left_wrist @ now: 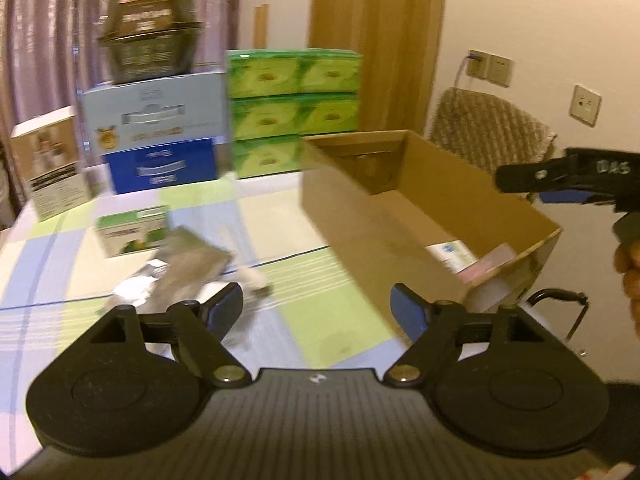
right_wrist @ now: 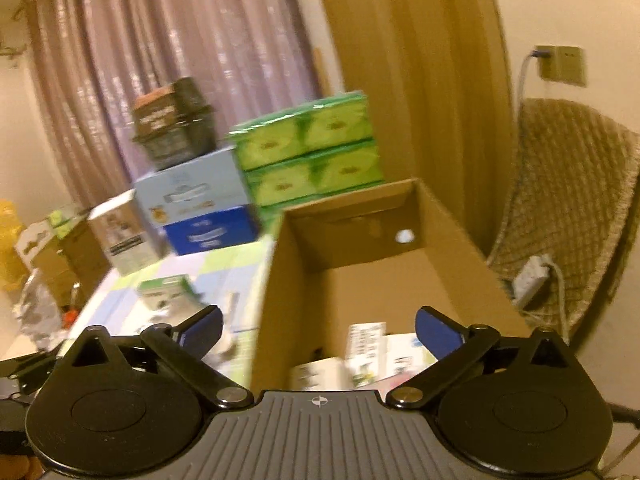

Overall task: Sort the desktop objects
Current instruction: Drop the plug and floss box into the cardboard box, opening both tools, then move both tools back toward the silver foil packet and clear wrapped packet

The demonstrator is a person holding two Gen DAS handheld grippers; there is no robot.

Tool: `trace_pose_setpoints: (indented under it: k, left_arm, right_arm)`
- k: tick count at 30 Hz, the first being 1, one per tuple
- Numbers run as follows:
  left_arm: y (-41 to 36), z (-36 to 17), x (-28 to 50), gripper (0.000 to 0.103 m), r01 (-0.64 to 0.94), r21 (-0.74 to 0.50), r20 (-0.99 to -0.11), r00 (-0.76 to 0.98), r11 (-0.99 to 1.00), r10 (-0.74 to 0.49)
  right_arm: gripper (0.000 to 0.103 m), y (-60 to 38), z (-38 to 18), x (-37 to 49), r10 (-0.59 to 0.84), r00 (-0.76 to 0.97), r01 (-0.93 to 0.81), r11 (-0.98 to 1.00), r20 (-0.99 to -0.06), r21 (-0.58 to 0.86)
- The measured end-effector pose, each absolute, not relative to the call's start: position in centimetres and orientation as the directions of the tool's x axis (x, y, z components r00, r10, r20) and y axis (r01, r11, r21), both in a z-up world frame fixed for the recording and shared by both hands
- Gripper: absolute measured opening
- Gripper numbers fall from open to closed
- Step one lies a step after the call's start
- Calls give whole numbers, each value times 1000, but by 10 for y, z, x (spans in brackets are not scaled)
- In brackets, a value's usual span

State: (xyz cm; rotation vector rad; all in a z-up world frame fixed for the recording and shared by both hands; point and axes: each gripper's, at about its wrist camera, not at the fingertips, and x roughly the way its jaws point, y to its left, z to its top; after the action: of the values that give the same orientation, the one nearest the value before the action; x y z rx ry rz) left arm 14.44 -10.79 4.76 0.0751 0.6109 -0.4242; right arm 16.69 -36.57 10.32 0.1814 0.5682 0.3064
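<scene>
An open cardboard box (left_wrist: 436, 204) (right_wrist: 384, 248) stands on the right of the table, with small white and pink packets (right_wrist: 368, 350) (left_wrist: 456, 254) lying in its near end. Left of it on the checked tablecloth lie a small green-and-white carton (left_wrist: 132, 230) (right_wrist: 166, 292), a grey foil pouch (left_wrist: 188, 268) and a crumpled silvery wrapper (left_wrist: 132, 290). My left gripper (left_wrist: 318, 312) hangs open over the cloth beside the pouch, holding nothing. My right gripper (right_wrist: 318, 326) is open and empty above the box's near end; it shows at the right edge of the left wrist view (left_wrist: 560, 176).
Stacked at the table's back are green tissue packs (left_wrist: 294, 110), a blue-and-white carton (left_wrist: 156, 136) with a dark tub (left_wrist: 150, 34) on top, and a white box (left_wrist: 50, 160). A woven chair (right_wrist: 568, 216) stands right of the box. Curtains hang behind.
</scene>
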Motion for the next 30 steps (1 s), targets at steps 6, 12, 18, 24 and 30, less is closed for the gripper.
trace_pose_setpoints:
  k: [6, 12, 18, 24, 30]
  left_arm:
    - [-51, 47, 129, 89, 354, -15, -592, 751, 935, -293]
    - [-11, 47, 121, 98, 363, 62, -613, 749, 930, -252]
    - [13, 47, 129, 102, 426, 134, -638, 727, 895, -251]
    - [17, 44, 148, 102, 553, 215, -671, 682, 805, -289]
    - [14, 39, 182, 102, 623, 252, -705, 642, 741, -300]
  right_arm:
    - [101, -318, 109, 147, 423, 760, -348, 906, -493, 241]
    - [101, -269, 106, 133, 492, 702, -495, 857, -515, 145]
    - [101, -229, 97, 134, 525, 636, -626, 779, -566, 19]
    - [101, -195, 79, 151, 506, 553, -732, 675, -662, -95]
    - [101, -166, 65, 179, 482, 470, -824, 540, -739, -171]
